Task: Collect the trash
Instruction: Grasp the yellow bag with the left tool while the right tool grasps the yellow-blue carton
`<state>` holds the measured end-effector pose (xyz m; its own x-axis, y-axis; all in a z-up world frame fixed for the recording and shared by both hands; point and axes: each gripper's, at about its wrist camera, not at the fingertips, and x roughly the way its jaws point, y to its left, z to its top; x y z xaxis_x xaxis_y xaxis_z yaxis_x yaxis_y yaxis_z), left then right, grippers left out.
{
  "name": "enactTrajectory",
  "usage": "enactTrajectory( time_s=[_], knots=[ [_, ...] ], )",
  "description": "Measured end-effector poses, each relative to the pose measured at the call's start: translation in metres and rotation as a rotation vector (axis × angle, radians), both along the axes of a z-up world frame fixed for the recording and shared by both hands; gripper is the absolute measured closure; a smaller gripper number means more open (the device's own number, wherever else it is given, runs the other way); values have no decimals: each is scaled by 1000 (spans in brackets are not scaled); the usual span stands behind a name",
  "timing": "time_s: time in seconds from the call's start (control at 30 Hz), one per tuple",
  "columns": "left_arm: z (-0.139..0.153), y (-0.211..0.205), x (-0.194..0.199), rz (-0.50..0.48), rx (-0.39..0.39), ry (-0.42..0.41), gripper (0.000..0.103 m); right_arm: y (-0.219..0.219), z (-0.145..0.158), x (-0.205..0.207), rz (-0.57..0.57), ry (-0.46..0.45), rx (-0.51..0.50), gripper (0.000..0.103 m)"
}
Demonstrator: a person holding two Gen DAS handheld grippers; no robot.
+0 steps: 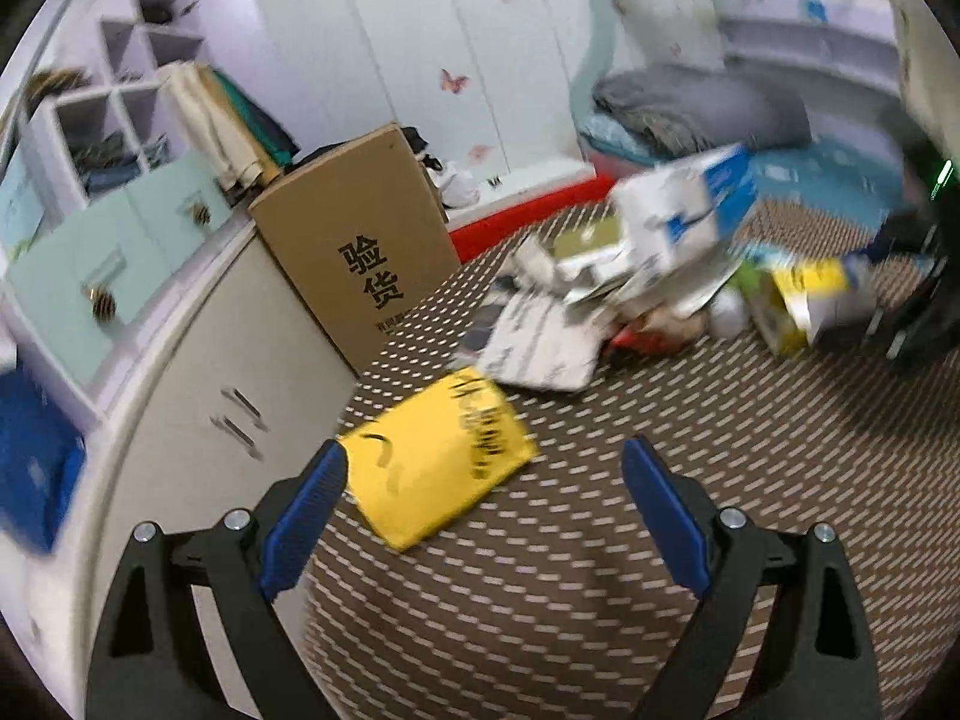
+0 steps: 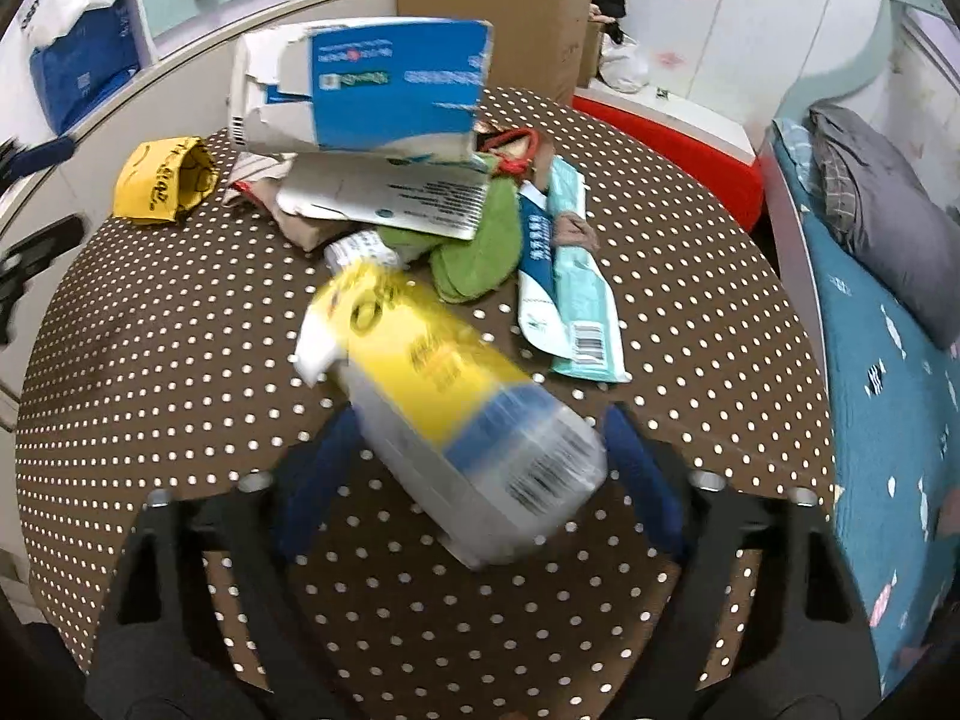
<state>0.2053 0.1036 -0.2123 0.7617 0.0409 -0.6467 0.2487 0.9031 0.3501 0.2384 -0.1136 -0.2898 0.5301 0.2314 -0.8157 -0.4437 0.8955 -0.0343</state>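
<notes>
Right claw (image 2: 474, 450), low in its frame, straddles a blurred yellow-and-blue plastic package (image 2: 456, 408); whether the pads press it, I cannot tell. Left claw (image 1: 483, 480) is spread, crumpled yellow wrapper (image 1: 438, 462) between its fingers on the brown dotted bench (image 1: 660, 450).

Left hand-held gripper (image 1: 483, 480), black arms, blue ribbed pads (image 1: 306, 525), silver screws; right hand-held gripper (image 2: 477, 468) alike

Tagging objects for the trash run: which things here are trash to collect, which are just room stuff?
Trash to collect:
- yellow-and-blue carton, between the right tongs
- yellow packet, ahead of the left tongs
- torn blue box
- teal wrapper

Just there:
- cardboard box
- grey pillow
- dotted tablecloth
</notes>
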Motion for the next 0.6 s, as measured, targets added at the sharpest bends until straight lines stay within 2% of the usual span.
enactTrajectory(
  time_s=[0.1, 0.2, 0.33, 0.47, 0.5, 0.53, 0.6],
  knots=[
    [-6, 16, 21, -30, 42, 31, 12, -4, 2, -4, -18, 8, 33, 46],
    [-12, 24, 37, -104, 74, 77, 12, -11, 3, -12, -34, 17, 74, 49],
    [-20, 29, 59, -180, 94, 153, 12, -11, 4, -20, -31, 29, 79, 48],
    [-33, 31, 81, -208, 69, 253, 14, -4, 6, -8, -11, 40, 79, 42],
    [-35, 31, 84, -212, 46, 278, 27, -4, 6, -6, -11, 42, 82, 41],
    [-38, 32, 86, -208, 23, 296, 35, -3, 5, -4, -12, 46, 94, 41],
    [-39, 30, 85, -194, -6, 317, 46, -2, 5, 1, -12, 50, 108, 42]
  ],
)
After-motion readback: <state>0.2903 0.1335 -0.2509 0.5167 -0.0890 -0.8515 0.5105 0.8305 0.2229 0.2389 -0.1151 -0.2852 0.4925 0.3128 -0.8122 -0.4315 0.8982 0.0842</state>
